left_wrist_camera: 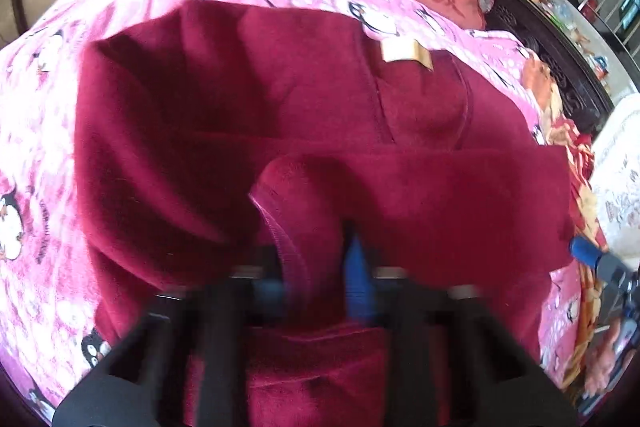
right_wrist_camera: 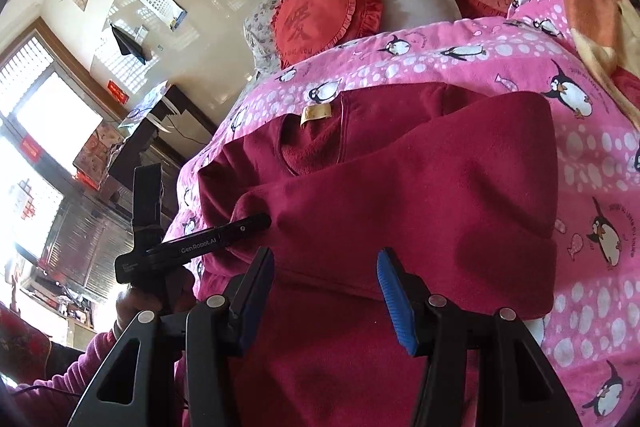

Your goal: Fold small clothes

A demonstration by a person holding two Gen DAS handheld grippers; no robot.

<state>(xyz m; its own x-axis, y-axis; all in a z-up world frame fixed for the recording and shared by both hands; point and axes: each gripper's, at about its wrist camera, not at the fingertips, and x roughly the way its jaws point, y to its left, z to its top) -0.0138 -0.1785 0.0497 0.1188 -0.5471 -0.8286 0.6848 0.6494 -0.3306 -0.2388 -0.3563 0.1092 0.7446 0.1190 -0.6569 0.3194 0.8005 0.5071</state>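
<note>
Two hand-held grippers work one dark red fleece garment (right_wrist_camera: 400, 187), which lies on a pink penguin blanket (right_wrist_camera: 592, 187) covering the bed. Left hand-held gripper (left_wrist_camera: 320, 267): fingers closed on a bunched fold of the fleece with a ribbed edge. It enters from the garment's left edge; in the right wrist view its black body points into the cloth there. Right hand-held gripper (right_wrist_camera: 326, 291): fingers apart, nothing between them, poised over the near hem, fleece directly ahead. Garment's long axis runs left to right across both views. Judgement: left is engaged, right is free to take the near edge. Left view alone shows the clamped fold close up, though blurred; right view alone shows the tan label (right_wrist_camera: 316, 115) at the far neckline and the heart cushion (right_wrist_camera: 316, 23) clearly.
</note>
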